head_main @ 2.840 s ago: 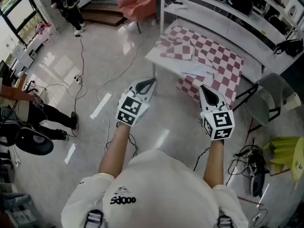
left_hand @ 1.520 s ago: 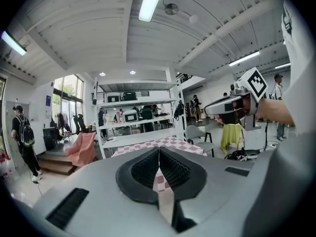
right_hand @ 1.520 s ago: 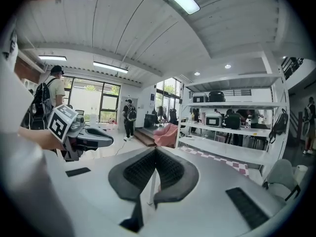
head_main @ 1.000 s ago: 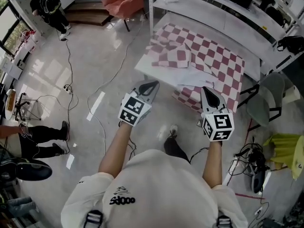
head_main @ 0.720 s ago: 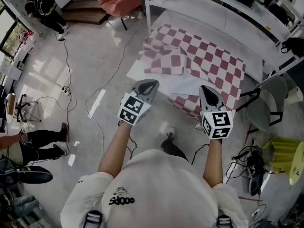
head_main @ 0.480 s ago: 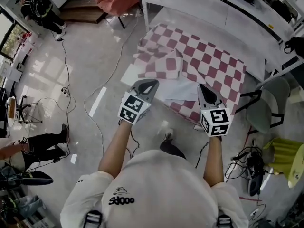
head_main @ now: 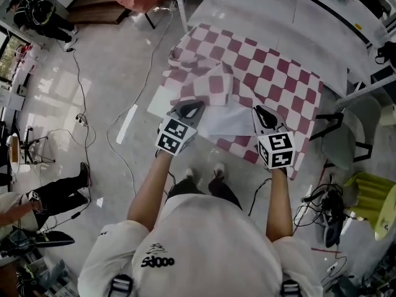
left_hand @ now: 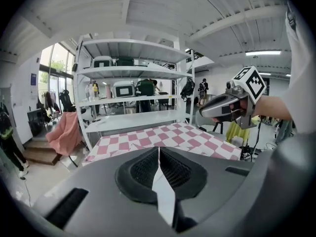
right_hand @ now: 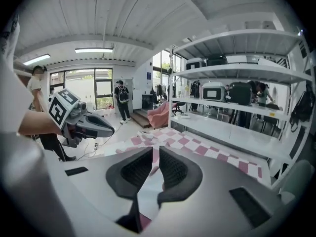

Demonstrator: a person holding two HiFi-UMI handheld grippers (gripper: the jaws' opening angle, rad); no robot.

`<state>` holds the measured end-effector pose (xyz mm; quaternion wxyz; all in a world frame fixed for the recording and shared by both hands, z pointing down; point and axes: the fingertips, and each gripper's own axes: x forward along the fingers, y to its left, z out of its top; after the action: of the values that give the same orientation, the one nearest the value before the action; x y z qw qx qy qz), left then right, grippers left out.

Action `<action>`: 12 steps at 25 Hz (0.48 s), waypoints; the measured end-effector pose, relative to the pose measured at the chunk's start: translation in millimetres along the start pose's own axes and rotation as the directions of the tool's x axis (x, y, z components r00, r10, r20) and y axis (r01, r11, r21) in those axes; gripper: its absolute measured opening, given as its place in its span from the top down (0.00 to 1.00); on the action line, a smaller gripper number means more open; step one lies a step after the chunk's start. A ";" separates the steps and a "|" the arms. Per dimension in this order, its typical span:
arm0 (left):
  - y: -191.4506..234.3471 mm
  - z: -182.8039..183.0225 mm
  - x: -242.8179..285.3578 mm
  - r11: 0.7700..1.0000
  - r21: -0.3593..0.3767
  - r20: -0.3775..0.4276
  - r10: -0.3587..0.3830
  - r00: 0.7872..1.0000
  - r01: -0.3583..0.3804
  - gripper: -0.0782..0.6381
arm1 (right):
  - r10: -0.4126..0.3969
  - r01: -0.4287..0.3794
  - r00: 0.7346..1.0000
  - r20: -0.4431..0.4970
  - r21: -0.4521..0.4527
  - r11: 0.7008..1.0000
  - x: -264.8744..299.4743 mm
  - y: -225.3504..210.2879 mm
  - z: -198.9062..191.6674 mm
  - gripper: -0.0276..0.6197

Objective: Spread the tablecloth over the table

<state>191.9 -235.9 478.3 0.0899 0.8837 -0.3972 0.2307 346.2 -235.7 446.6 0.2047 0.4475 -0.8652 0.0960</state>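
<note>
A pink-and-white checked tablecloth (head_main: 266, 73) lies on the white table (head_main: 162, 99). Its near-left part is bunched and folded back (head_main: 213, 85), baring the tabletop. My left gripper (head_main: 193, 106) hangs over the near edge by that fold, shut and empty. The right gripper (head_main: 260, 110) is over the near edge further right. Its jaws have just been opening and stand a little apart with nothing between them. The left gripper view shows the cloth (left_hand: 168, 135) beyond the closed jaws (left_hand: 158, 149). The right gripper view shows it (right_hand: 187, 142) past the narrow gap (right_hand: 153, 152).
White shelving (head_main: 297, 11) with equipment stands behind the table. A grey chair (head_main: 349, 135) is at the table's right and a yellow object (head_main: 374, 206) lies further right. Cables (head_main: 80, 104) trail over the floor on the left, where a person (head_main: 37, 20) stands far off.
I have walked up to the table. Both grippers moved forward and down, from over the floor to over the table's near edge.
</note>
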 end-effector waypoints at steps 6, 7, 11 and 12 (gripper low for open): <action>15.1 -29.1 47.7 0.994 -0.016 -0.086 -0.109 0.990 0.108 0.78 | -0.039 0.041 0.992 -0.123 0.013 0.999 46.6 -18.8 -39.3 0.72; 16.3 -36.1 56.9 0.992 -0.012 -0.111 -0.128 0.986 0.127 0.72 | -0.046 0.048 0.989 -0.143 0.007 0.999 54.1 -21.0 -46.1 0.71; 21.4 -61.1 93.1 0.983 0.005 -0.190 -0.181 0.965 0.186 0.65 | -0.052 0.054 0.977 -0.206 0.003 0.999 86.7 -29.9 -72.5 0.69; 22.4 -66.9 101.7 0.980 0.006 -0.206 -0.192 0.960 0.198 0.64 | -0.046 0.050 0.974 -0.221 0.012 0.999 95.6 -32.1 -80.2 0.69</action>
<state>211.5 -295.2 585.2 0.1408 0.8913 -0.2938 0.3155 344.6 -296.7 560.1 0.2977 0.4565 -0.8254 0.1477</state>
